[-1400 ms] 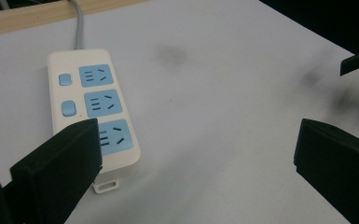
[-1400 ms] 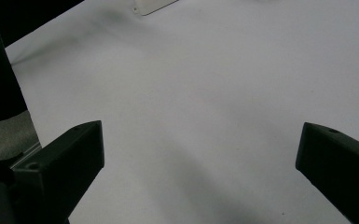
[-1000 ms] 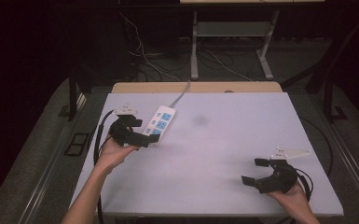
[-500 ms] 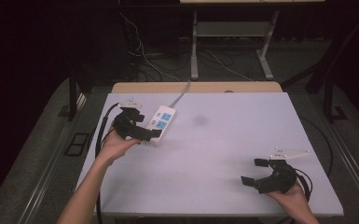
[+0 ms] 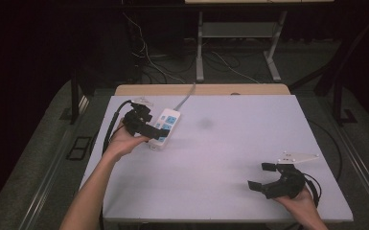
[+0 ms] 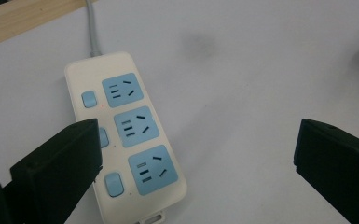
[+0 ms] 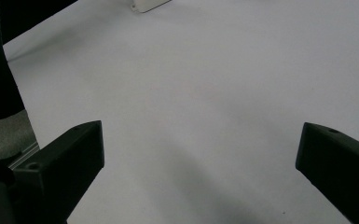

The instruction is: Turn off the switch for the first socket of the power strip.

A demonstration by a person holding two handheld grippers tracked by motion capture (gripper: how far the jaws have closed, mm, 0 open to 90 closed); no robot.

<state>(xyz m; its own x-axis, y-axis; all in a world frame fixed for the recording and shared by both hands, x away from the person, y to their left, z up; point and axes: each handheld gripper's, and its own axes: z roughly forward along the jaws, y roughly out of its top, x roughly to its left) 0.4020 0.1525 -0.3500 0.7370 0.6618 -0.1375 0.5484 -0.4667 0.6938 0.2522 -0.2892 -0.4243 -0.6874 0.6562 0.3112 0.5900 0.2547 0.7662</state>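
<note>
Left gripper (image 5: 149, 128), jaws spread, sits over the power strip (image 5: 164, 126), perhaps touching it; right gripper (image 5: 264, 176), also spread, well apart from the strip.

A pale, plain table (image 5: 220, 158) is seen from above, with a strip of bare wood (image 5: 206, 89) exposed along its far edge. A white power strip (image 5: 165, 125) is laid flat on it toward the far left. Three blue sockets and blue switches are carried on the strip's top face. A grey cord (image 5: 186, 97) is led from the strip's far end across the wooden edge. To the right of the strip, a faint dark smudge (image 5: 204, 123) is marked on the surface.
</note>
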